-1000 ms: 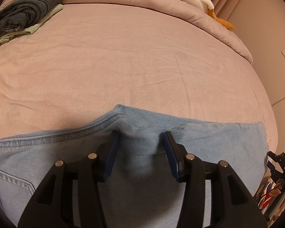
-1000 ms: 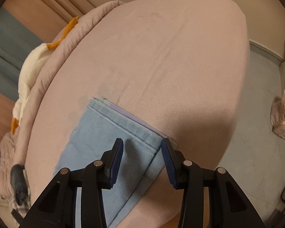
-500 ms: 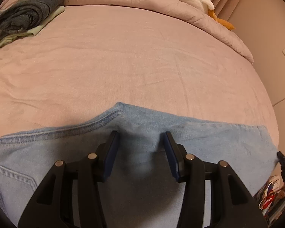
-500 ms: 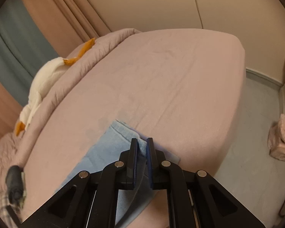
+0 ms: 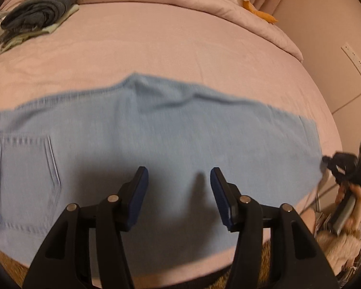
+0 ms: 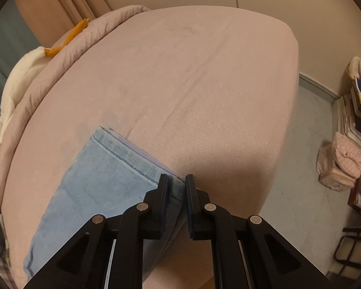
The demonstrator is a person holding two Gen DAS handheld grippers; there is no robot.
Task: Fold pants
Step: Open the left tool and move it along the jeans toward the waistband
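Now | right gripper (image 6: 176, 180) fingers pinch jeans (image 6: 103, 168) hem | left gripper (image 5: 179, 175) opening above jeans

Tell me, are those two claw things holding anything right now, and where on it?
The right gripper pinches the jeans at a hem corner. The left gripper, jaws opening above the jeans, holds nothing.
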